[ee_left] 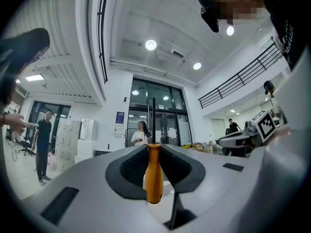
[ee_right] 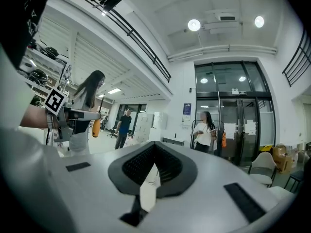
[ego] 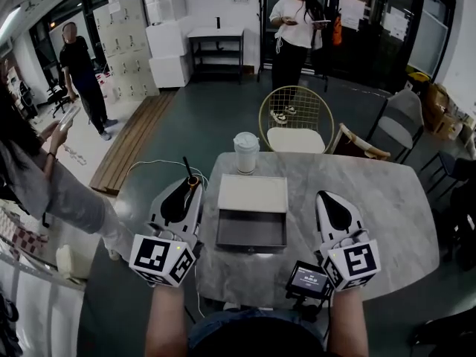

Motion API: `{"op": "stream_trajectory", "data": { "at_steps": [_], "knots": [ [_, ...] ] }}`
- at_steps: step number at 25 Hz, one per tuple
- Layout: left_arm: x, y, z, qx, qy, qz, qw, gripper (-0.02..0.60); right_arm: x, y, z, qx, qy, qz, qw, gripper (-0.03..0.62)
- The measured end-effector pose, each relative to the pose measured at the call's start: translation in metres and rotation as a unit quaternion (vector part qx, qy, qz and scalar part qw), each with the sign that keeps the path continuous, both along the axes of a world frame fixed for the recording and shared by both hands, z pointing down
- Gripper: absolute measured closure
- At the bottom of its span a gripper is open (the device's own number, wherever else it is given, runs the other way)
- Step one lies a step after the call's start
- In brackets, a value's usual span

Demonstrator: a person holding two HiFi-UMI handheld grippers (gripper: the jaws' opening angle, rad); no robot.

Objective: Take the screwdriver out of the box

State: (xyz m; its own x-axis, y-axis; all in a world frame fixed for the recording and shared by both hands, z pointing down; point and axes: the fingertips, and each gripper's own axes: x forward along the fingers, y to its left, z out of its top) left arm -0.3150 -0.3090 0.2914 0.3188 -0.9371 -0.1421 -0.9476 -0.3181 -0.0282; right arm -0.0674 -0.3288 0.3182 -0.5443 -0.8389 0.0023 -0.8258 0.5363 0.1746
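My left gripper (ego: 190, 190) hangs just beyond the table's left edge, shut on a screwdriver (ego: 192, 179). The orange handle (ee_left: 154, 174) is clamped upright between the jaws, and the thin black shaft (ee_left: 154, 120) points up. The open box (ego: 251, 229), a shallow dark tray with its pale lid (ego: 253, 193) folded back, sits on the marble table (ego: 379, 199) between my two grippers. Right of the box, my right gripper (ego: 326, 196) is held level with its jaws together and nothing in them (ee_right: 155, 143). The right gripper view shows the screwdriver (ee_right: 96, 127) at far left.
A white lidded cup (ego: 246, 152) stands behind the box. A small screen device (ego: 307, 279) sits at the table's near edge. A wire-backed chair (ego: 296, 121) and a grey chair (ego: 400, 125) stand beyond the table. Two people (ego: 294, 28) stand further off; another person (ego: 44, 184) is close on the left.
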Motion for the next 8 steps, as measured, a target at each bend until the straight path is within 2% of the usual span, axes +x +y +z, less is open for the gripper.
{"op": "stream_trajectory", "data": {
  "at_steps": [8],
  "knots": [
    [0.0048, -0.0067, 0.0019, -0.005, -0.003, 0.012, 0.9999, 0.499, 0.0012, -0.0049, -0.0019, -0.005, 0.011, 0.005, 1.0, 0.569]
  ]
}}
